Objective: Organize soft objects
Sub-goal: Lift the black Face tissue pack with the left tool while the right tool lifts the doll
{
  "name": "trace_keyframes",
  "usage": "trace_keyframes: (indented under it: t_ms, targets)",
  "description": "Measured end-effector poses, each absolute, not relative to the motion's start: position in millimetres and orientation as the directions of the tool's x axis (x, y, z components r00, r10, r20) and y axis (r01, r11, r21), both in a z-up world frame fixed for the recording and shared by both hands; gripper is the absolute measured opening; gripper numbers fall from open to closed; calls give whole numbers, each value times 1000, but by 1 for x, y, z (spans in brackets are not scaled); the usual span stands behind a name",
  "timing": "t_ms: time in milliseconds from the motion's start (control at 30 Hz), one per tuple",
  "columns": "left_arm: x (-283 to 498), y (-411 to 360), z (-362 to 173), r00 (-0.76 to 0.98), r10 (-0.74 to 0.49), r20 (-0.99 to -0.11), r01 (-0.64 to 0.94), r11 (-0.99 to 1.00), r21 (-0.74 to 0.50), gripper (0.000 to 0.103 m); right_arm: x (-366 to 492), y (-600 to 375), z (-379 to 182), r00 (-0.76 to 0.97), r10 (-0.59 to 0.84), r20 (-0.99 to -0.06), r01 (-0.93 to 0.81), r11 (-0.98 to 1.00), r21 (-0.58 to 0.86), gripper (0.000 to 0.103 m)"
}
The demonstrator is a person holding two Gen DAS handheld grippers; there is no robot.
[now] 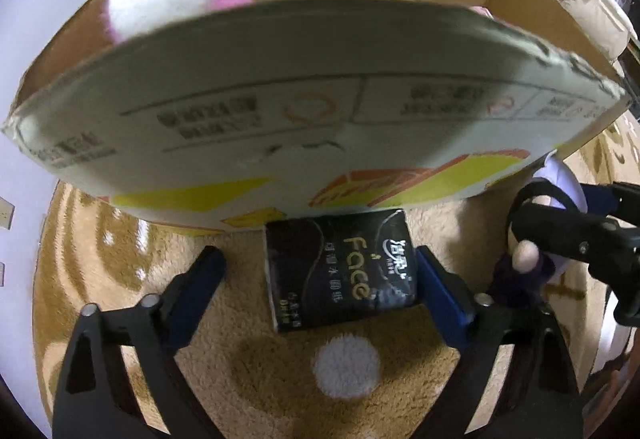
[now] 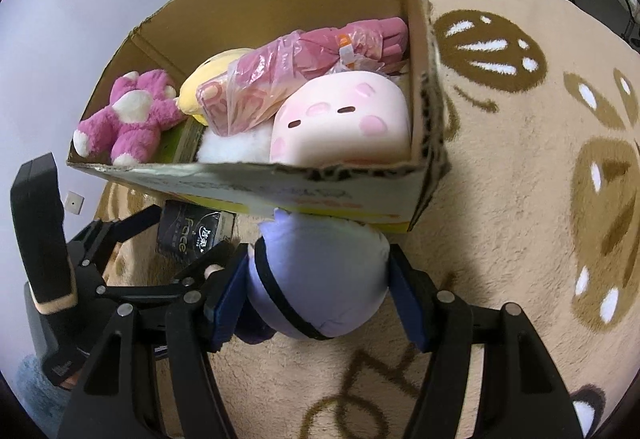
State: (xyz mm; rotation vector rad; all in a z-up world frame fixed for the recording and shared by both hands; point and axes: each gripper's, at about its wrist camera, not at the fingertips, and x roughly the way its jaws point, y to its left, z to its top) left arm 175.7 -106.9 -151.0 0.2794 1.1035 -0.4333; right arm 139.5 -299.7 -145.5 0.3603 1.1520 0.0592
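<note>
Looking at the right tool (image 2: 318, 291), it was clamped on a lavender plush (image 2: 320, 279), blue pads pressed into both its sides, low in the middle of the right wrist frame. Straight ahead and a bit up sat the near wall of the cardboard box (image 2: 280, 179), so I'd guess the plush needed lifting over that rim, not pushing forward. The box was already stuffed: pink bear (image 2: 128, 115) at left, pale pink plush (image 2: 344, 119) at right.

The left tool (image 1: 320, 271) was spread wide around a black tissue pack (image 1: 340, 271), whose long axis ran toward the box. Its right side was touching or nearly touching the right pad, the left pad well clear. The pack lay on the rug (image 1: 120, 271) right at the box's foot.
</note>
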Motion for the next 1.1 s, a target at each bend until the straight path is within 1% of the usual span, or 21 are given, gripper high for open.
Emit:
trace_keyframes:
  t_ms: [33, 67, 133, 267, 600, 900, 1100]
  targets:
    - [174, -108, -150, 386, -197, -901, 468, 884, 7, 82, 140, -300, -146, 414, 227, -882, 135, 943, 306, 70]
    - [171, -108, -149, 390, -195, -900, 466, 885, 10, 78, 140, -300, -146, 417, 223, -881, 134, 944, 302, 69]
    - [168, -106, -146, 400, -191, -896, 460, 888, 16, 68, 139, -302, -147, 422, 217, -880, 134, 946, 297, 69]
    - [161, -97, -140, 409, -196, -891, 439, 899, 3, 67, 137, -292, -145, 432, 202, -879, 128, 951, 281, 69]
    - [130, -76, -113, 503, -157, -850, 380, 923, 54, 67, 125, -270, -130, 493, 141, -859, 94, 972, 214, 69]
    - [93, -56, -72, 606, -138, -784, 331, 939, 90, 67, 97, -272, -98, 572, 106, -813, 98, 976, 196, 69]
    - [81, -50, -34, 673, -127, -728, 310, 943, 122, 67, 72, -271, -70, 631, 78, -772, 100, 978, 181, 69]
